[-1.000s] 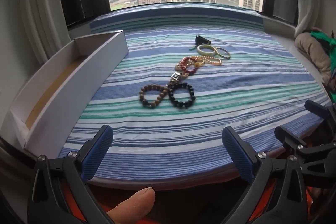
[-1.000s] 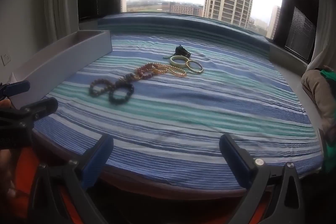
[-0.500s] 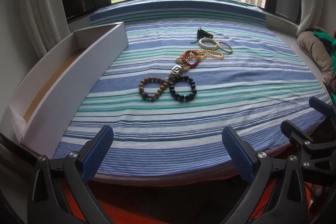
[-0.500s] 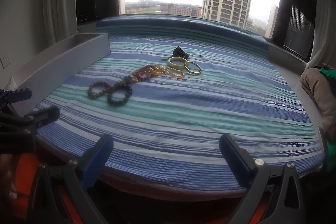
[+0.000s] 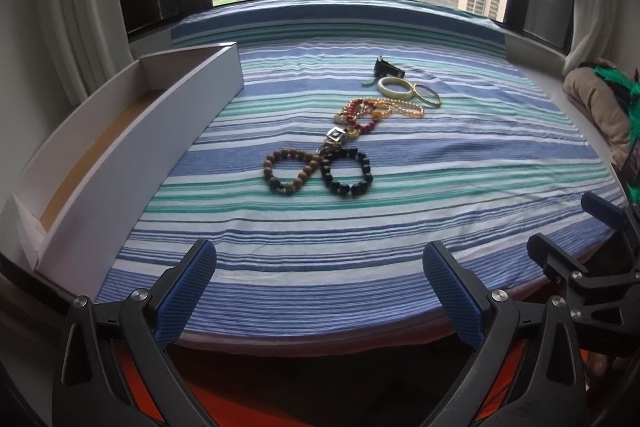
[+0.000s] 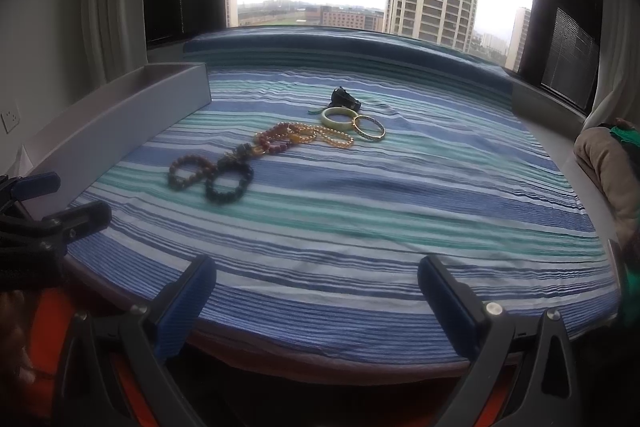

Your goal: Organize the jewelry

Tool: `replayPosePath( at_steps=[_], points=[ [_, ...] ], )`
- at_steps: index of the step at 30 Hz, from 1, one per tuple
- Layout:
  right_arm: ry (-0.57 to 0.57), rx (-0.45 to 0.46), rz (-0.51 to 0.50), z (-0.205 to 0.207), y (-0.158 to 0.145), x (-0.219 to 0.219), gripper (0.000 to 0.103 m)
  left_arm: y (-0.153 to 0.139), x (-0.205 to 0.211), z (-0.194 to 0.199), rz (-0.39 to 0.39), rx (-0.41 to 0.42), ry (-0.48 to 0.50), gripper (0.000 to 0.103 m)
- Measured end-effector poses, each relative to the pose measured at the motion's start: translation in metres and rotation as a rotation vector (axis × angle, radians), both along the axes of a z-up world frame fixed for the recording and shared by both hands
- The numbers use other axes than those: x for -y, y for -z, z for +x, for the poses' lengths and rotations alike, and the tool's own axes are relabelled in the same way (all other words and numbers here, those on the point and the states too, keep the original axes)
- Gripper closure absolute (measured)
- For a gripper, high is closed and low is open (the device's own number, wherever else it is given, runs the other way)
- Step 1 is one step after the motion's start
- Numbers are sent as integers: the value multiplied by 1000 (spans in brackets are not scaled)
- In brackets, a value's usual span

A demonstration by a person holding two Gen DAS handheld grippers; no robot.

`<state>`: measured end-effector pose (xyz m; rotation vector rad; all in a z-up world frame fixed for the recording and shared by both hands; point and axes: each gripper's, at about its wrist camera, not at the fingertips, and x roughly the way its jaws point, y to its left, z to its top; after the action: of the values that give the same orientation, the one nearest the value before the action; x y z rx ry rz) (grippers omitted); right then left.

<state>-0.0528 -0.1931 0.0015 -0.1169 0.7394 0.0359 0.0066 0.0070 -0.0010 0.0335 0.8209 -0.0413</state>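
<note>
jewelry waiting, both claws empty

the left gripper [image 5: 316, 277] and right gripper [image 6: 316, 281] sit at the bottom of their frames, jaws spread wide with nothing between them, hovering at the near edge of the striped cloth [image 5: 400, 227]. the jewelry lies in a loose line at centre frame: a brown bead bracelet [image 5: 287, 172] touching a black bead bracelet [image 5: 347, 173], then a tangle of red and gold strands [image 5: 370, 113], a pale jade bangle [image 5: 394, 87] and a thin gold bangle [image 5: 427, 95]. an open white box [image 5: 132, 155] runs along the left. the beaded loops look light and floppy, so pinching across one bead is probably best; the jade bangle looks stiff, slick and breakable, better gripped across its rim.
</note>
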Motion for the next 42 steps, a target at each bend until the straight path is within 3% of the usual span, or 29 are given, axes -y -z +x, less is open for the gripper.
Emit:
replayPosePath(
  at_steps=[42],
  points=[
    [-6,-8,19,-6,-1,-4,0,8,-1,-1,-8,-36,-6,0]
  ],
)
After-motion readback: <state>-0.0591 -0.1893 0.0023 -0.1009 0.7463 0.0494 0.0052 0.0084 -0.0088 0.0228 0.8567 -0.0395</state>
